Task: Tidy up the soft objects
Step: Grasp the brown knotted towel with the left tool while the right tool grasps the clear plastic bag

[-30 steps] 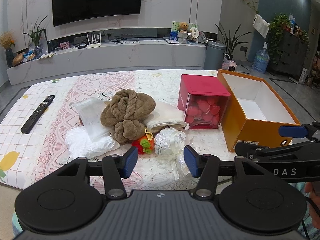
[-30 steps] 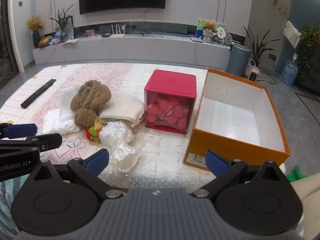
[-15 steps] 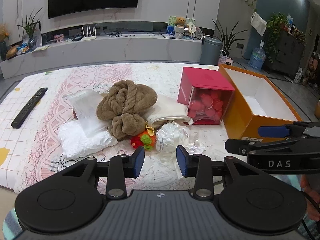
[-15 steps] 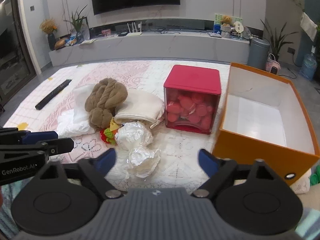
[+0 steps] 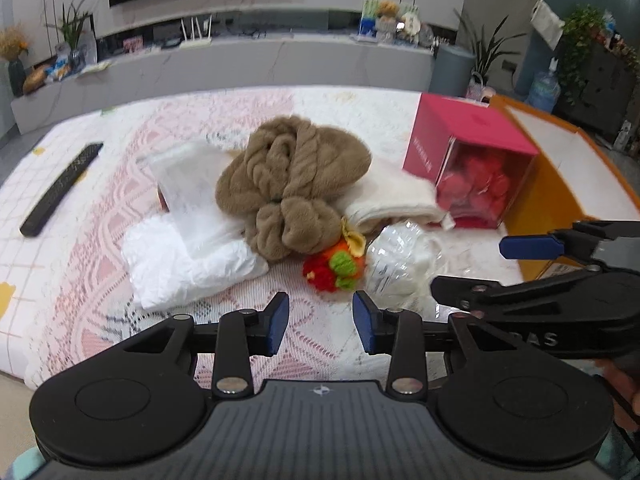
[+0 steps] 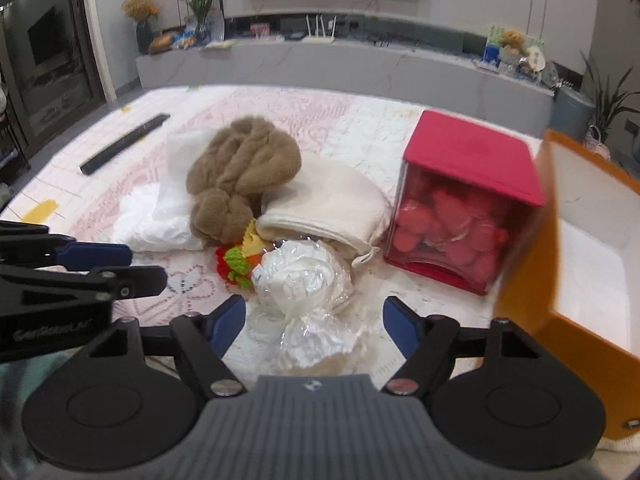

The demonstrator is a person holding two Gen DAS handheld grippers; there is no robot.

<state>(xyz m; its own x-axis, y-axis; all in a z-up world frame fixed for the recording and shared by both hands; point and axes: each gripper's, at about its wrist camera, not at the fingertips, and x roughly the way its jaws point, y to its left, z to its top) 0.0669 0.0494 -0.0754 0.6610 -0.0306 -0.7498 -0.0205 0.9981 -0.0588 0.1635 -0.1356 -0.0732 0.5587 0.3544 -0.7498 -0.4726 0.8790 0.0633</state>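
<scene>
Lace-covered table [image 5: 80,280], brown towel [image 5: 292,184], orange box [image 6: 560,280]

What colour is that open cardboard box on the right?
Orange box outside, white inside; clearest in the right wrist view.

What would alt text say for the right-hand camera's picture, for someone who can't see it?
An open claw hovers over a crinkly clear-wrapped white bundle on a lace-covered table. Behind the bundle lie a brown plush towel, a cream cloth and a small red-and-green knitted toy; a red box and an open orange box stand to the right.
</scene>
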